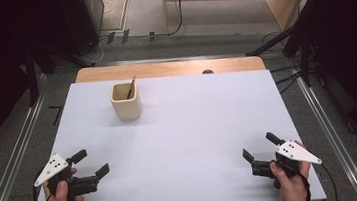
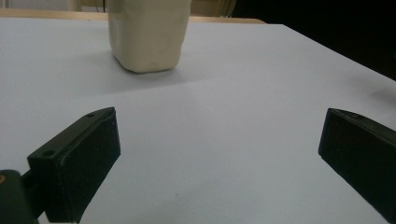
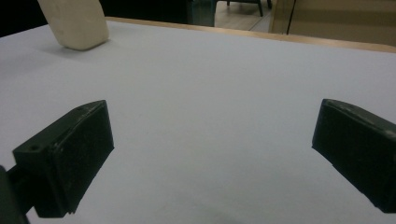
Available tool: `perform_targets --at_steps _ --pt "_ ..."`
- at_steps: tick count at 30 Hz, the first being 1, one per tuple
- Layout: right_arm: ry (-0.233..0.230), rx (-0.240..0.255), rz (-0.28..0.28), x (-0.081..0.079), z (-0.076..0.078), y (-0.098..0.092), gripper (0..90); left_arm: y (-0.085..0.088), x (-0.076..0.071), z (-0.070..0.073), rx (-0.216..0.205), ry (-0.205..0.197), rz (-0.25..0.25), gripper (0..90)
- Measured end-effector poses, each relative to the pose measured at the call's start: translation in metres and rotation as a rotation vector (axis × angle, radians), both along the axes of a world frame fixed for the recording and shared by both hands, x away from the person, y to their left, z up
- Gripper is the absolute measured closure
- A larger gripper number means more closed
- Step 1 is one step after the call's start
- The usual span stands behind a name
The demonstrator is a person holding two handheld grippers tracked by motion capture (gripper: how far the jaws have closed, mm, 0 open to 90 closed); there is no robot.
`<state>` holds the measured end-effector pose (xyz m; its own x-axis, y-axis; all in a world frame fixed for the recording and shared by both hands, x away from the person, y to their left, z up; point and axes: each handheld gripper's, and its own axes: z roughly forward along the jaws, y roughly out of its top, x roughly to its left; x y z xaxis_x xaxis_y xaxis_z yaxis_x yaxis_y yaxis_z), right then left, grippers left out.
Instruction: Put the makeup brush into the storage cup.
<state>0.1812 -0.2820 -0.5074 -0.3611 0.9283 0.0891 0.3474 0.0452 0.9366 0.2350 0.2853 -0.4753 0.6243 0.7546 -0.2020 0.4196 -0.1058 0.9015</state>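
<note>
1. Judging from the layout, the work appears barely begun or already finished: a cream cup (image 1: pixel 126 101) stands upright on the white table (image 1: pixel 186 145), toward its far edge, with a thin brown stick (image 1: pixel 131 87) leaning inside it, and nothing else is seen to be handled.
2. Whether the stick is to be taken out or has just been dropped in cannot be told.
3. The left gripper (image 1: pixel 88 162) is held well short of the cup, on the near side and slightly to its left. Its jaws are spread wide and released, with nothing between them; only bare table is seen past them in the left gripper view, the cup (image 2: pixel 148 35) lying ahead.
4. The right gripper (image 1: pixel 260 146) is held well apart from the cup, near and far to its right. Its jaws are likewise spread wide and empty, the cup (image 3: pixel 74 23) lying far off at the upper left of the right gripper view.
</note>
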Motion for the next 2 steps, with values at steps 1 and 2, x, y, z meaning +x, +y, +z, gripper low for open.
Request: perform_targets --at_steps 1,2 --pt "-0.002 -0.002 -0.010 -0.0006 0.0005 0.0008 0.0 -0.0005 0.0008 -0.0003 -0.001 0.001 -0.001 0.0" --pt "-0.005 -0.006 -0.018 -0.0009 0.0010 0.0014 0.0 -0.0010 0.0018 -0.0008 -0.002 0.002 -0.003 0.0"
